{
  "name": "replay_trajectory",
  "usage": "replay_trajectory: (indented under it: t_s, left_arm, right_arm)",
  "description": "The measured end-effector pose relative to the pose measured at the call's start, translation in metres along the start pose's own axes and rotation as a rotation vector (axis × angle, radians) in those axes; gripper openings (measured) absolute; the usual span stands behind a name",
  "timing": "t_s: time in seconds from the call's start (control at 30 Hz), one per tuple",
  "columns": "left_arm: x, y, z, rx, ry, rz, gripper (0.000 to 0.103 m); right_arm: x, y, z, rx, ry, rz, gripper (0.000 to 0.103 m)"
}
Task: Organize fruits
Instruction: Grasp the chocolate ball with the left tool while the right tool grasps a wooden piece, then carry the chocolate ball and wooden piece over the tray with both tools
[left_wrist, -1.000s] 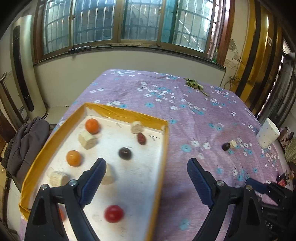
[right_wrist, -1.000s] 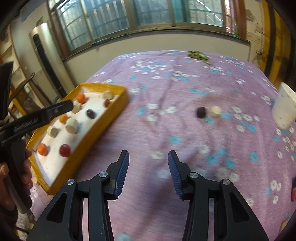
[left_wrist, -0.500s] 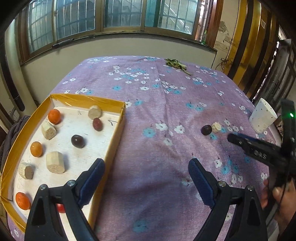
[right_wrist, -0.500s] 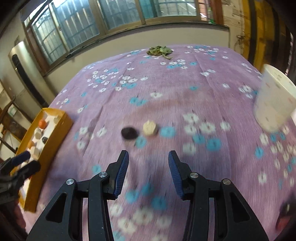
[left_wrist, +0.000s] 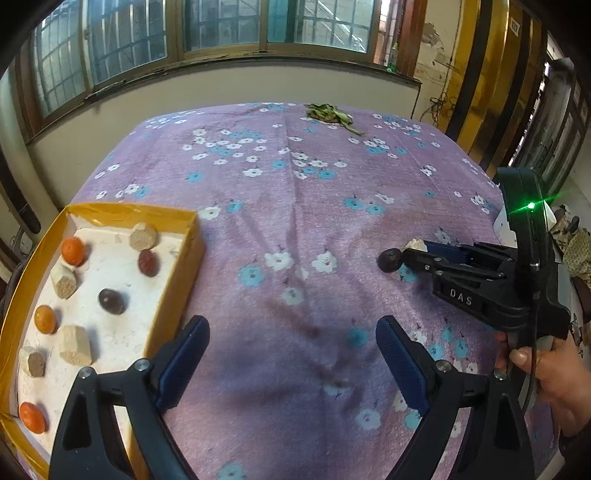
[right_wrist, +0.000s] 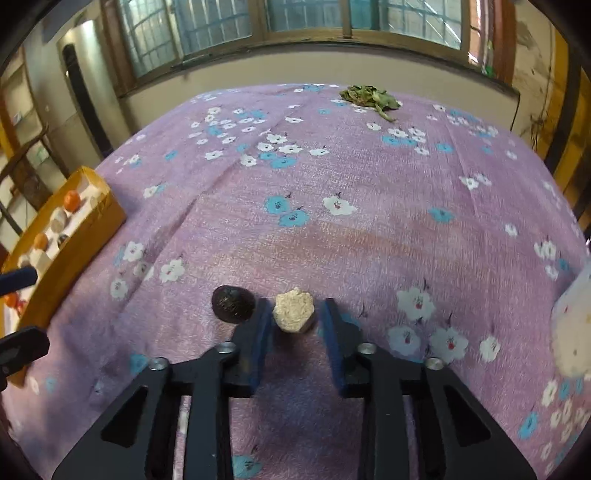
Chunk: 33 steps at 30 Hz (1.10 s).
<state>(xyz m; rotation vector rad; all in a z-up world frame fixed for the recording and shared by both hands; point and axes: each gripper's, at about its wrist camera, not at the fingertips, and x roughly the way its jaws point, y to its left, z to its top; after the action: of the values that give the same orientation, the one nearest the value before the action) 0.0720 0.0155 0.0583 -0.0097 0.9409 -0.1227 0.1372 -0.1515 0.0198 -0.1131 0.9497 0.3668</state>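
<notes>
The right tool (right_wrist: 293, 332) is low over the tabletop (right_wrist: 369, 229), and the pale, rough, many-sided chunk (right_wrist: 294, 311) lies between its two blue pads. The jaws are closing around it. The left pad is just beside the chunk, and I cannot tell if the pads already press on it. Touching the outer side of the left finger sits a dark, round, wrinkled fruit (right_wrist: 232, 303) on the cloth. The left tool (left_wrist: 291, 350) hangs with its jaws wide apart and nothing between them, over bare purple cloth printed with white and blue flowers. To its left stands the yellow-edged tray (left_wrist: 173, 291) with a white, grainy floor. It holds small, smooth orange balls, dark oval fruits and several beige chunks. At the far edge of the tabletop lies a small heap of green leaves (right_wrist: 371, 96).
</notes>
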Motion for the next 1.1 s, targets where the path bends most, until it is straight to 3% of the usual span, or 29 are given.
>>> replay_trajectory:
  t_s: [0.23,0.3,0.47,0.5,0.6,0.87,1.1]
  left_arm:
    - [0.034,-0.044,0.022,0.080,0.025,-0.065,0.093]
    - [0.046,-0.058,0.028,0.112,0.033,-0.081,0.077]
    - [0.074,-0.084,0.034,0.162,0.081,-0.110,0.053]
    - [0.079,-0.086,0.034,0.161,0.090,-0.114,0.042]
    - [0.083,-0.088,0.035,0.162,0.065,-0.112,0.025]
    - [0.064,-0.064,0.028,0.075,0.029,-0.139,0.025]
    - [0.026,-0.044,-0.003,0.062,0.004,-0.130,0.025]
  right_arm:
    - [-0.032,-0.030,-0.027,0.169,-0.021,0.005,0.023]
    - [-0.038,-0.035,-0.036,0.185,-0.014,0.003,0.023]
    - [-0.046,-0.047,-0.052,0.245,-0.003,0.018,0.024]
    - [-0.046,-0.048,-0.053,0.252,-0.005,0.020,0.024]
    - [-0.051,-0.051,-0.056,0.266,-0.010,0.020,0.024]
    - [-0.061,-0.042,-0.065,0.250,-0.023,-0.016,0.024]
    - [-0.078,-0.015,-0.077,0.217,-0.053,-0.038,0.024]
